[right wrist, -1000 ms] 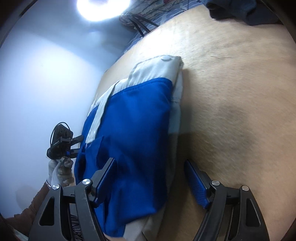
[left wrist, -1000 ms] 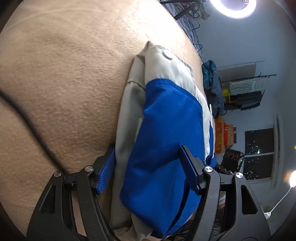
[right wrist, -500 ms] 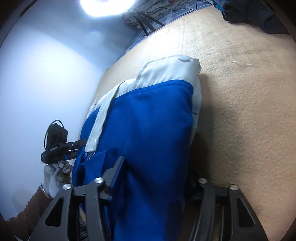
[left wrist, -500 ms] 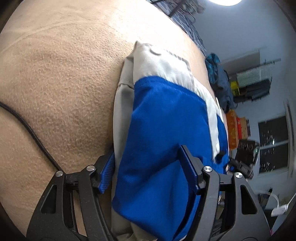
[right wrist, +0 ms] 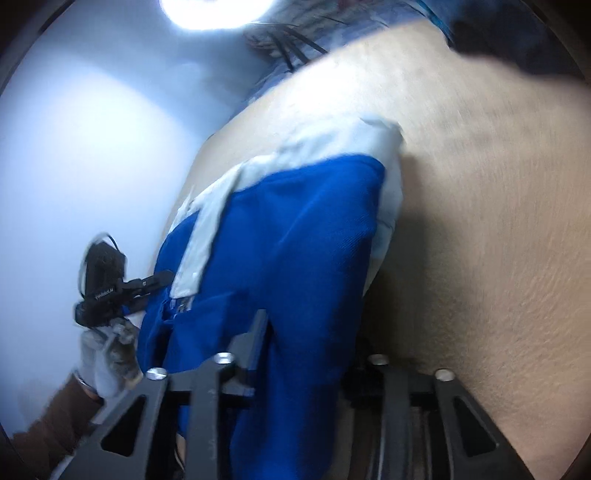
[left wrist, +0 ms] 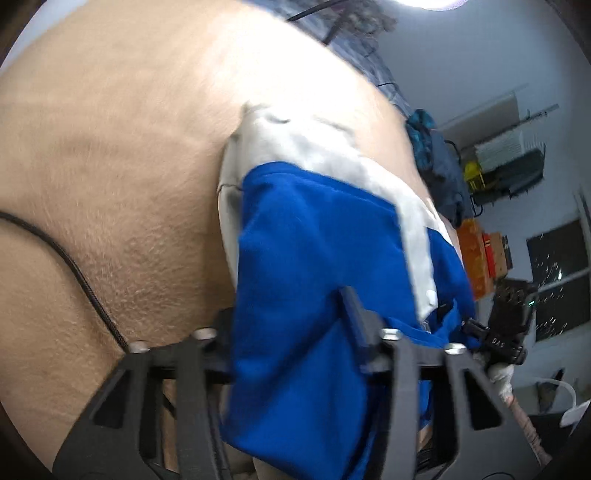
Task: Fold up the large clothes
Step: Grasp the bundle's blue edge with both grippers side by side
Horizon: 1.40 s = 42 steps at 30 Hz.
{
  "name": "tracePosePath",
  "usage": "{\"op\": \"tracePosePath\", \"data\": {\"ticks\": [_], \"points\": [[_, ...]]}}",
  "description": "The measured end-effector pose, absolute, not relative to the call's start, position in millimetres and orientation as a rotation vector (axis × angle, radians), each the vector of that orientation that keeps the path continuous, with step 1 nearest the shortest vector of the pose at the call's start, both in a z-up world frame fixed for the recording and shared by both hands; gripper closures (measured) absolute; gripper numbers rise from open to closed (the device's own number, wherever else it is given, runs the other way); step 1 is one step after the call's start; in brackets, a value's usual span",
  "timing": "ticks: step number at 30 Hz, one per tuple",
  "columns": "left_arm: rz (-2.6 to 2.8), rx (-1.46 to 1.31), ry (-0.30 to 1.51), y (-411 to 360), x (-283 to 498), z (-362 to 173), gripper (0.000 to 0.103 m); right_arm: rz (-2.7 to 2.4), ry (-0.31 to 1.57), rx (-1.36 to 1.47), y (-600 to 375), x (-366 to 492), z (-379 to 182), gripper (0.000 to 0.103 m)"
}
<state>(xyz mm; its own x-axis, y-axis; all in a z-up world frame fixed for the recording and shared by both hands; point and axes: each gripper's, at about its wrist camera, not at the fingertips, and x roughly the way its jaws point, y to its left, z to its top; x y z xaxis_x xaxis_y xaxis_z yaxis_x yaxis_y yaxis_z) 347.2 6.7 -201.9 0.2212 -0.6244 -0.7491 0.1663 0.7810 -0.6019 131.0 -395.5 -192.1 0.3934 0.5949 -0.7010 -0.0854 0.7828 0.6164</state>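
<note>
The left black two-finger gripper was closed down on the near edge of the folded blue-and-pale-grey garment; its right finger pressed on top of the blue cloth, while the left finger was mostly hidden at the fold's side edge. From its own camera, the blue fabric bunched between the fingers and hung down past the frame.

The right black two-finger gripper was likewise clamped on the same garment, at its other near corner. One finger lay on top of the blue layer, and the opposite finger was tucked under the cloth's edge, barely visible.

The garment lay on a tan, fleecy blanket surface, with its far end resting there and its near end raised in the two grips. A pale grey band crossed the far end, and a grey strip ran down one side of the blue panel. The frames were somewhat blurred.

A thin black cable ran across the blanket to the left of the garment. In the right wrist view, a white-gloved hand held the left device against a pale wall. A bright ring light shone overhead. Beyond the blanket's far edge sat a heap of dark blue clothes, a wire shelving rack and an orange box near a dark window.
</note>
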Motion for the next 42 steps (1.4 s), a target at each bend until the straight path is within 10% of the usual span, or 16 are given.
{"op": "tracePosePath", "data": {"ticks": [5,9,12,14,15,19,42], "points": [[-0.583,-0.436,1.230,9,344,-195,0.071,0.477,1.032,0.418,-386,122,-156,0.080],[-0.522,-0.412,1.290,8,353,-211,0.025,0.459,1.052,0.405,-385,125,-165,0.080],[-0.559,-0.406,1.288,5,357,-218,0.019,0.464,1.060,0.430,-386,129,-168,0.080],[-0.577,-0.381,1.272,-4,356,-217,0.031,0.459,1.067,0.438,-387,130,-170,0.079],[-0.601,-0.384,1.278,-11,354,-217,0.053,0.454,1.071,0.437,-386,130,-171,0.079],[-0.587,-0.291,1.228,-29,345,-194,0.071,0.423,1.082,0.401,-380,133,-171,0.080],[-0.797,-0.189,1.058,-144,316,-113,0.076,0.295,0.949,0.202,-437,90,-84,0.082]]}}
